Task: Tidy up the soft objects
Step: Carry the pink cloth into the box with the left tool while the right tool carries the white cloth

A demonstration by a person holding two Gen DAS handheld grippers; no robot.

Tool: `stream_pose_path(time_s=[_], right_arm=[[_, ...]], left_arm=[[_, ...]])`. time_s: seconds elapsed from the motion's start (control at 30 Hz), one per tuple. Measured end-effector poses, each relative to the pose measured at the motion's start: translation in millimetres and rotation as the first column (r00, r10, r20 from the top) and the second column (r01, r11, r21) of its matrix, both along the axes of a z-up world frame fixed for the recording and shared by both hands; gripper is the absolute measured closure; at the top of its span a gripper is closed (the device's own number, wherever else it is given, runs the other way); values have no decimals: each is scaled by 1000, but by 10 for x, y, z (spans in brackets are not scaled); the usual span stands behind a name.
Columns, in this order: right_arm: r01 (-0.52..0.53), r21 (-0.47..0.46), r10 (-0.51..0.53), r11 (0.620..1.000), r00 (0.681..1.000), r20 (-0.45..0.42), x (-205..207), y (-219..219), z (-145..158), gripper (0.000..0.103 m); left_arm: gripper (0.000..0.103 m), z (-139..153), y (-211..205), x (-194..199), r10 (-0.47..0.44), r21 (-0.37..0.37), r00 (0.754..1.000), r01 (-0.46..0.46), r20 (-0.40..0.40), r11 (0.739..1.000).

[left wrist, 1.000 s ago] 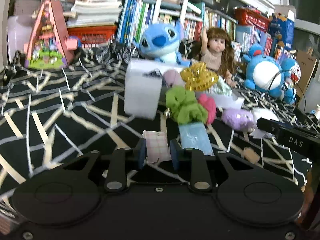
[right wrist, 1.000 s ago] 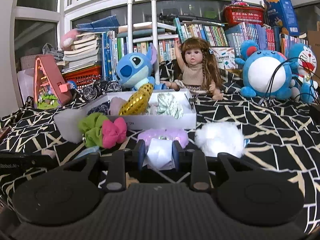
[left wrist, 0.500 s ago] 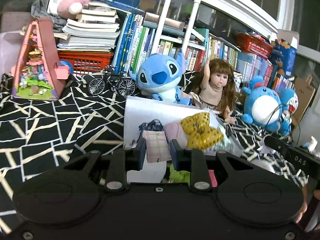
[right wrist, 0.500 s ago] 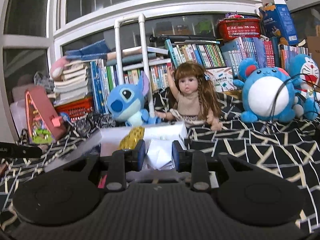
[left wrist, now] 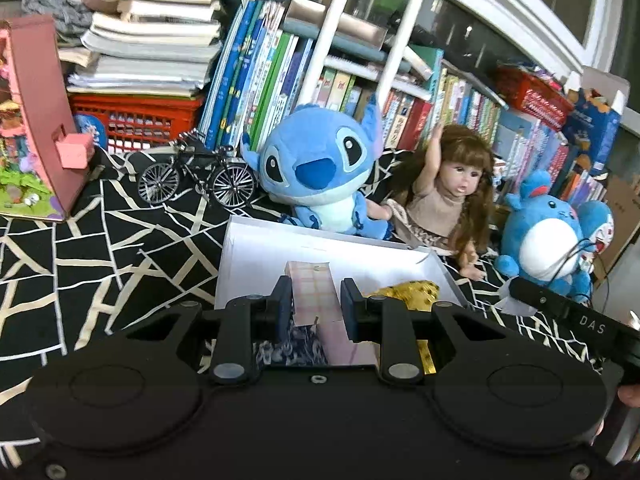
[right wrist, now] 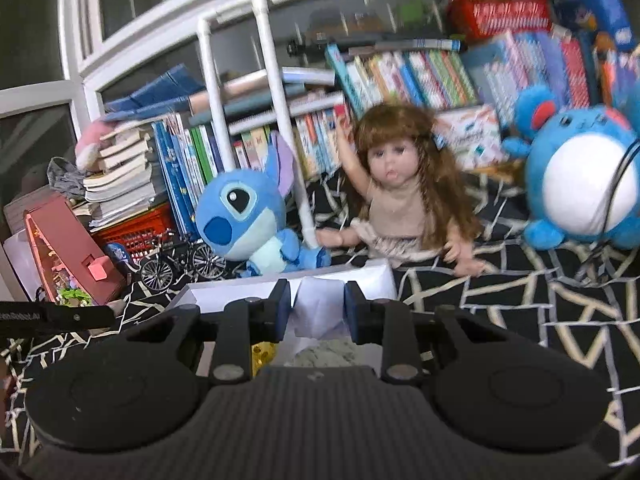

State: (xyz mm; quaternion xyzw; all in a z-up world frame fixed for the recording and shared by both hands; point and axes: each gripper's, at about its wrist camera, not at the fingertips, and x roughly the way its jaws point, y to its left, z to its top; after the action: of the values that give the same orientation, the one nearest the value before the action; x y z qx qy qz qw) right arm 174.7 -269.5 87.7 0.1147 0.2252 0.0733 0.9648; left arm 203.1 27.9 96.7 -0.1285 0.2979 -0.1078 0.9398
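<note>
My left gripper [left wrist: 316, 300] is shut on a pink checked soft pack [left wrist: 310, 286] and holds it over the white box [left wrist: 256, 256]. A gold sequin piece [left wrist: 408, 294] and a dark patterned item [left wrist: 296, 344] lie in the box below. My right gripper [right wrist: 314, 306] is shut on a white soft item [right wrist: 316, 308] above the same white box [right wrist: 376, 278], near its right end. A gold piece [right wrist: 262, 354] and a pale green item [right wrist: 332, 350] show under it.
A blue Stitch plush [left wrist: 316, 176], a doll [left wrist: 444, 196] and a round blue plush [left wrist: 544, 240] sit behind the box on the black patterned cloth [left wrist: 100, 248]. A toy bicycle [left wrist: 196, 180], a pink playhouse [left wrist: 36, 120] and bookshelves stand further back.
Both grippers have risen from the cloth with their items and moved forward over the white box. The loose scrunchies and pompoms have dropped out of view.
</note>
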Motion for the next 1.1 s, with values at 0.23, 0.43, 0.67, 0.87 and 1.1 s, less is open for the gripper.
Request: stream_pose_path(time_s=[0.23,0.43,0.67,0.87,1.1], right_arm=[[-15,29,19,999,993,-120,463,113,-235,69],[-7,20,11,1000,984,-178,652,168,-422,70],[-20,12,22,1000,976,-217,721,197,-510,70],[-18,14,21,1000,968,-250,762,204,-582,70],[-27,11,29,1000,963,-268,788,222,-615,66]], left_arm=[[78,-217,-161,459,14,44,997,-11,-71,999],[78,-432,-212,676,39,74,993,-31,-113,997],[78,-615,-235,791,45,85,986,-31,-159,996],[79,-654,-247,832,38,80,984,-24,-175,997],[79,-653,-266,849,32,82,983,-18,-181,997]])
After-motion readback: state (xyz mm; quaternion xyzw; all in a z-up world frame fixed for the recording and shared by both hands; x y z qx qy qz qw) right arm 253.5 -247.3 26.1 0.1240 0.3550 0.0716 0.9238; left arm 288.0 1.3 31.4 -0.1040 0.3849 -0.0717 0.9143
